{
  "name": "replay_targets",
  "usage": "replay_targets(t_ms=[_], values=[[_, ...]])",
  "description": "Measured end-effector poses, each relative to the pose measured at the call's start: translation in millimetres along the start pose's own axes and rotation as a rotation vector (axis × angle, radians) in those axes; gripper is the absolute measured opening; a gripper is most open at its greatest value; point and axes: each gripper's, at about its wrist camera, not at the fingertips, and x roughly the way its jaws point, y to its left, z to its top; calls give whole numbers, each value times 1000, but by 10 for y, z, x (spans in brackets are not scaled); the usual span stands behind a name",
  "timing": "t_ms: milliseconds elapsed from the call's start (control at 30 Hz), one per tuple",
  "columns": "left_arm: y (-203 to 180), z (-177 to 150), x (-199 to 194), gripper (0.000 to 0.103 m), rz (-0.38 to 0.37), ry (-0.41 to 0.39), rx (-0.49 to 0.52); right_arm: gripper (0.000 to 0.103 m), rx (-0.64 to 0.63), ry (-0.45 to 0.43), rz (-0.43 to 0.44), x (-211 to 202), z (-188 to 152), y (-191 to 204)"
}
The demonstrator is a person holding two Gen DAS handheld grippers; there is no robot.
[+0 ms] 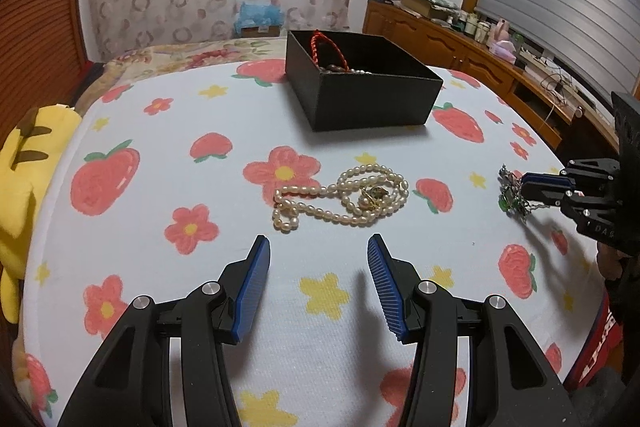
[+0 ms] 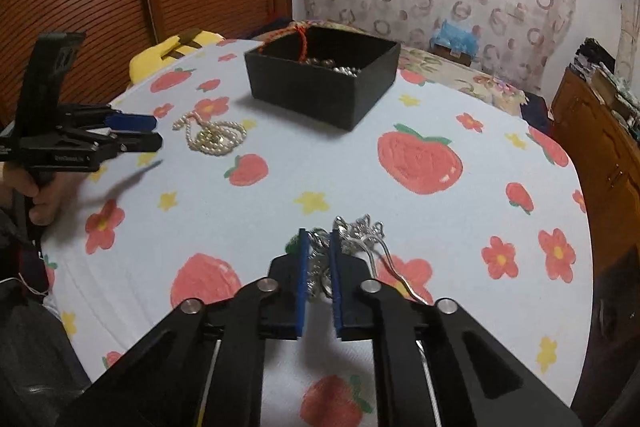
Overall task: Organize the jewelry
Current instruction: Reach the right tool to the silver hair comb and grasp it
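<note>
A pearl necklace (image 1: 344, 197) lies coiled on the flowered cloth just ahead of my left gripper (image 1: 319, 253), which is open and empty above the cloth. The necklace also shows in the right wrist view (image 2: 212, 135). My right gripper (image 2: 319, 247) is shut on a silver chain with green stones (image 2: 352, 235); in the left wrist view the chain (image 1: 510, 195) hangs bunched at the fingertips (image 1: 524, 183). A black open box (image 1: 360, 87) stands further back and holds a red cord (image 1: 320, 47) and dark and pale beads; it also shows in the right wrist view (image 2: 320, 83).
A yellow plush toy (image 1: 24, 171) sits off the table's left edge. A wooden sideboard (image 1: 480, 59) with clutter runs along the right under a window. A patterned bedspread (image 1: 192, 55) lies beyond the table's far edge.
</note>
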Motion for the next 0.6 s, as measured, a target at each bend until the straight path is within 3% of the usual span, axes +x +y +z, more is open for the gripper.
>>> replay_targets(t_ms=[100, 433, 600], values=[[-26, -2, 3, 49, -2, 2, 6, 0, -19, -19, -5, -29, 29, 52], [-37, -16, -44, 49, -7, -7, 10, 0, -20, -69, -27, -186, 120, 18], [-45, -15, -45, 49, -9, -6, 15, 1, -50, -43, -18, -148, 99, 106]])
